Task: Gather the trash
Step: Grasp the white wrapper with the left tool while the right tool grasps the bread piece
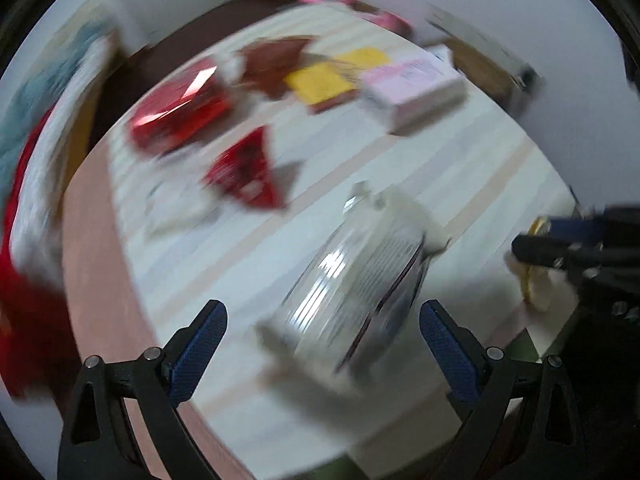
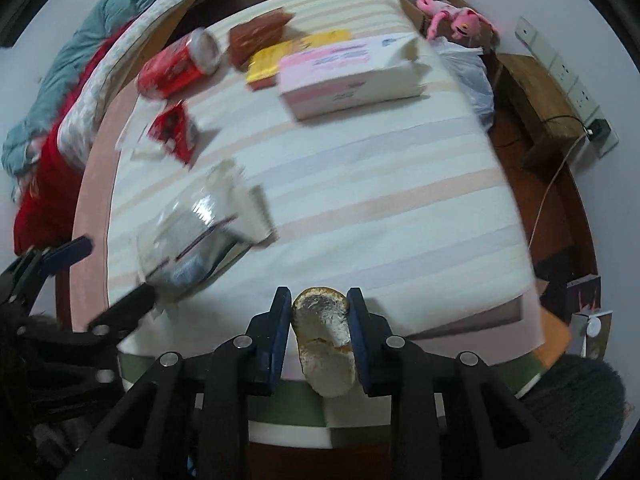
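Note:
My right gripper (image 2: 320,300) is shut on a pale, crusty lump (image 2: 326,344) at the near edge of the striped table (image 2: 380,208). The left wrist view shows that gripper (image 1: 534,236) at the far right with a gold-edged piece in it. My left gripper (image 1: 323,308) is open and points down over a clear plastic package (image 1: 352,276), which lies between its blue pads (image 1: 200,344) without touching them. The right wrist view has the package (image 2: 196,232) lying left of centre, with the left gripper (image 2: 96,280) beside it. Both views are blurred.
Farther back lie a red can (image 2: 176,64), a red wrapper (image 2: 174,128), a brown packet (image 2: 256,36), a yellow packet (image 2: 280,58) and a pink-and-white box (image 2: 348,72). Bedding (image 2: 60,92) is on the left. A pink plush toy (image 2: 448,10), a plastic bag (image 2: 470,72) and a wooden stool (image 2: 536,96) are on the right.

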Demonstrator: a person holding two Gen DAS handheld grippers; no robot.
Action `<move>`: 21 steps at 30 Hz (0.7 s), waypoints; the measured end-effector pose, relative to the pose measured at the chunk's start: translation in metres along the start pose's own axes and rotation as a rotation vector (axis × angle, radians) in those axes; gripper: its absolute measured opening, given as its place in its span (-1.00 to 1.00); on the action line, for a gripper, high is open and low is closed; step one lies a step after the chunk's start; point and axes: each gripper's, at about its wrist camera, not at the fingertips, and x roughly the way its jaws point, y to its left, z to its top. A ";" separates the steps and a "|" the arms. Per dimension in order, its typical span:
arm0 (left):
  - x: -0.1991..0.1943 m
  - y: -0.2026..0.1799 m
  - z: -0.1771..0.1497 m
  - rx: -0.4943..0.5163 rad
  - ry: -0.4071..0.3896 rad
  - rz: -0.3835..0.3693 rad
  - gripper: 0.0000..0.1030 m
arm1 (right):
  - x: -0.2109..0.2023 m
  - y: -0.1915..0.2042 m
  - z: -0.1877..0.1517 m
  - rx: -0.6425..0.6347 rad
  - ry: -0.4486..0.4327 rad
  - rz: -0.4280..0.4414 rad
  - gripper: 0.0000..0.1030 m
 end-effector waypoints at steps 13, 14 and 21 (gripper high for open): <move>0.021 0.026 -0.002 -0.376 0.079 -0.094 0.09 | 0.008 -0.012 0.025 0.029 0.045 0.020 -0.42; 0.020 0.034 -0.008 -0.436 0.085 -0.079 0.09 | 0.009 -0.010 0.025 0.026 0.050 0.023 -0.42; 0.016 0.036 -0.020 -0.431 0.052 -0.129 0.17 | 0.026 0.006 0.025 -0.013 0.095 -0.010 -0.33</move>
